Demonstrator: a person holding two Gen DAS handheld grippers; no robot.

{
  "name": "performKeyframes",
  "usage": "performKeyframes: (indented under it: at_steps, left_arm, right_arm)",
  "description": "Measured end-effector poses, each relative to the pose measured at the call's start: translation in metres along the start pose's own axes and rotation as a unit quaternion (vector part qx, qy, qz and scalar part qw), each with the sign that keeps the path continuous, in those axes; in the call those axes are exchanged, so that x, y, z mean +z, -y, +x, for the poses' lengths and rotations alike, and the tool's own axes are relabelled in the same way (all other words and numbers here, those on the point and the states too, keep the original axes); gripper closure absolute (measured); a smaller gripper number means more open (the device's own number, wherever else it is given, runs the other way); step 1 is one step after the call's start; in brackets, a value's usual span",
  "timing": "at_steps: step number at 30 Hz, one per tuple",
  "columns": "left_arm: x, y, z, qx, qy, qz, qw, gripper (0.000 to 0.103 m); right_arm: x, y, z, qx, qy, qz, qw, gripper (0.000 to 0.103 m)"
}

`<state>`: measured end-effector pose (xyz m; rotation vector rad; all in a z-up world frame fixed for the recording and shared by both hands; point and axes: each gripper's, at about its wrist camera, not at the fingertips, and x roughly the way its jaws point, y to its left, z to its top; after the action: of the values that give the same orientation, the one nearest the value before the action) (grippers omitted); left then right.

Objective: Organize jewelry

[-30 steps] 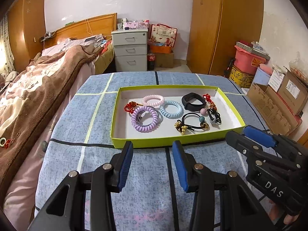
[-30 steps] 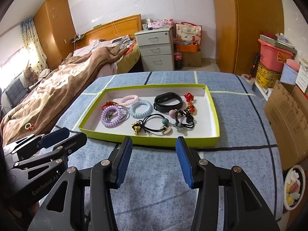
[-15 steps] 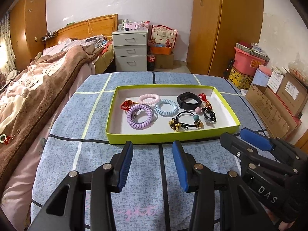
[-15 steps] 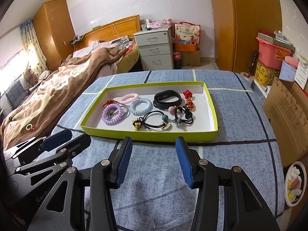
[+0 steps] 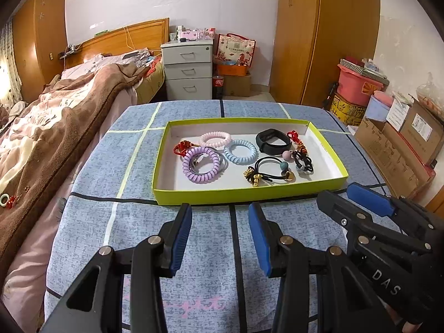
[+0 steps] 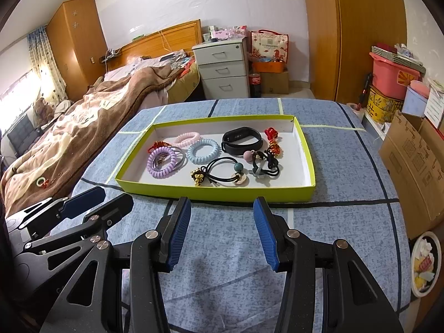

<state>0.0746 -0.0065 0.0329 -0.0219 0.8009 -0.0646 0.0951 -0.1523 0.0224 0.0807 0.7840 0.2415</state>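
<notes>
Left tool (image 5: 219, 233) angled downward, blue-padded jaws apart, nothing between them, right tool (image 6: 222, 230) likewise tilted down with jaws spread wide and empty, the two side by side, close together, neither touching anything

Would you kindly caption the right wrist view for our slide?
Open right gripper poised before a green tray of hair ties and a black wristband, left gripper alongside.

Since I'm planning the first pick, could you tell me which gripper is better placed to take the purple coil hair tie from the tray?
Probably the left gripper: the purple coil hair tie lies in the tray's left half, roughly ahead of it. The right gripper, also open and empty, would reach across.
</notes>
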Motion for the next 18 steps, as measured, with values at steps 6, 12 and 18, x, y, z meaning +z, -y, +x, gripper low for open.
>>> performKeyframes:
  at_steps: [6, 12, 18]
  left_arm:
    - [0.0, -0.0017, 0.0002, 0.001, 0.0, -0.001, 1.0, 0.059]
    - [0.0002, -0.0025, 0.0012, -0.005, -0.003, -0.004, 1.0, 0.059]
    - [0.0003, -0.004, 0.0007, 0.0, -0.001, -0.004, 1.0, 0.059]
  right_arm:
    - [-0.0001, 0.0001, 0.0003, -0.001, -0.002, 0.002, 1.0, 0.055]
    - [-0.0004, 0.0001, -0.0001, -0.002, -0.002, 0.002, 1.0, 0.055]
    - [-0.0005, 0.0, 0.0009, -0.001, -0.004, 0.002, 1.0, 0.055]
